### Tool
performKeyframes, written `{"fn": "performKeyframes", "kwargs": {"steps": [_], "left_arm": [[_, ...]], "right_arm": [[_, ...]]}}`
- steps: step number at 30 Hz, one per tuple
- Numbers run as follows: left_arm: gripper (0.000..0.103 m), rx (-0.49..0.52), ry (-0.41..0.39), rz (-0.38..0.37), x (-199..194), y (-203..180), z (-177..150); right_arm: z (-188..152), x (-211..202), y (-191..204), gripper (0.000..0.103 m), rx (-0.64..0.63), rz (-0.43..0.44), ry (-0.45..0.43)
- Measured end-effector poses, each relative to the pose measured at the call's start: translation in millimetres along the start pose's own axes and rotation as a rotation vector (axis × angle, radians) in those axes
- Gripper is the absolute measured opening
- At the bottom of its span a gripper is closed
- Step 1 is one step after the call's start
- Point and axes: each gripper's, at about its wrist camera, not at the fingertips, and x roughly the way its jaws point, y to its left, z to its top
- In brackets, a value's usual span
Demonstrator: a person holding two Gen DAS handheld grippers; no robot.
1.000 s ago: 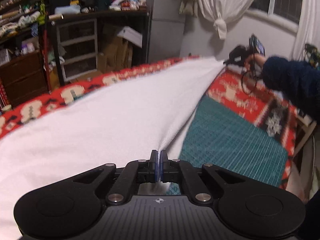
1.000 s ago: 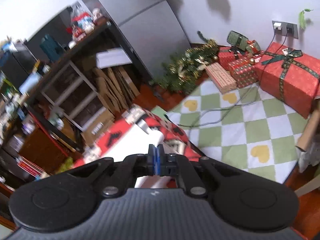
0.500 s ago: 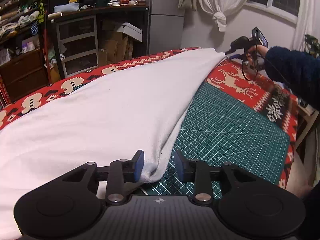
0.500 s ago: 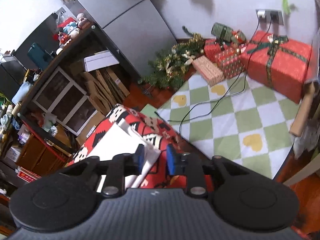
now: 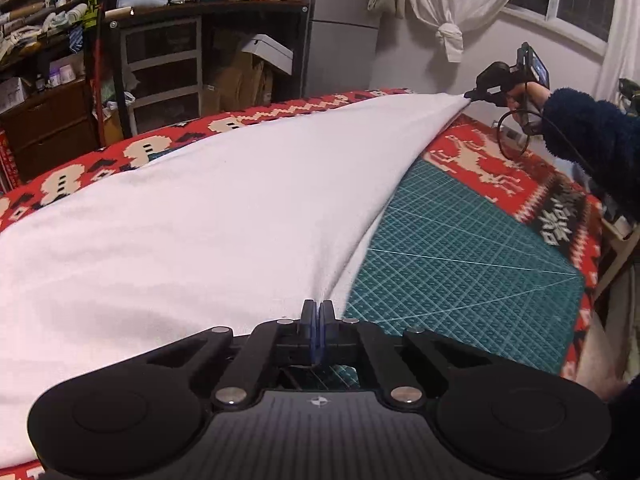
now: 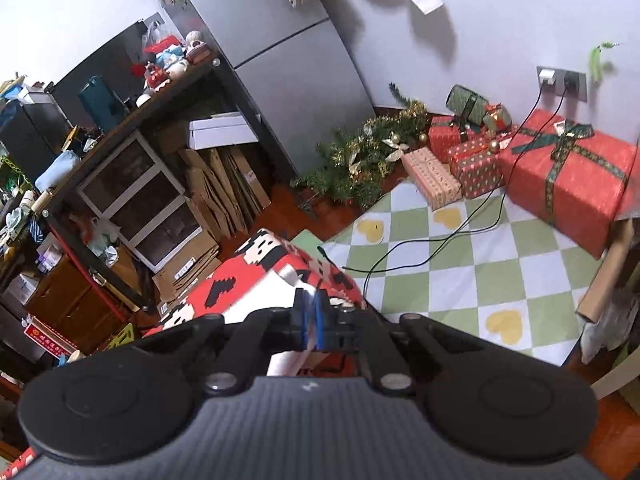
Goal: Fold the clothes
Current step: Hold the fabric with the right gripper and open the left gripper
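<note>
**Both grippers pinch one edge of a white cloth, lifted taut over the worktop**

The left gripper [image 5: 319,312] has its jaws closed on a corner of a white garment [image 5: 208,216]. From these jaws the cloth's edge runs tight and straight ahead to the right gripper [image 5: 474,96], held by a hand in a dark fleecy sleeve [image 5: 592,140]. In the right wrist view the right gripper [image 6: 310,312] is likewise clamped on white fabric, with a strip of it showing between and below the jaws.

The rest of the garment spreads to the left of the left jaws, across a red patterned cover [image 5: 120,152]. To the right of those jaws lies a green cutting mat [image 5: 460,264], bare.

Risks, as a judgement: each grip takes only a thin bite near the fabric's edge, so pulling the hands further apart could tug a corner free. If one hand rises or travels faster than the other, the fold line would skew, and the loose cloth could drag and bunch on the cover.
</note>
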Motion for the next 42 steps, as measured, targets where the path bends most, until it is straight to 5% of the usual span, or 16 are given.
{"fn": "performKeyframes", "kwargs": {"steps": [6,10,12,18,29,42], "left_arm": [[0.003,0.007,0.0,0.024,-7.8,1.7,-2.2],[0.008,-0.025,-0.028,-0.005,-13.0,4.4,-1.5],[0.02,-0.017,-0.047,-0.016,-16.2,2.8,1.0],[0.023,-0.031,-0.076,-0.031,-14.4,2.2,10.6],[0.029,-0.08,-0.1,-0.028,-15.9,3.2,11.0],[0.03,-0.069,-0.099,-0.041,-10.6,-2.5,11.9]], "right_arm": [[-1.2,-1.9,-21.1,0.005,-0.009,-0.005,0.035],[-4.1,-6.6,-46.3,0.01,0.007,-0.103,-0.011],[-8.0,-16.8,-56.9,0.01,0.061,-0.03,-0.004],[-32.2,-32.3,-60.7,0.017,0.168,0.212,0.081],[-71.2,3.4,-77.2,0.028,0.392,0.329,0.148],[-76.3,-1.0,-62.8,0.032,0.36,0.358,0.216]]}}
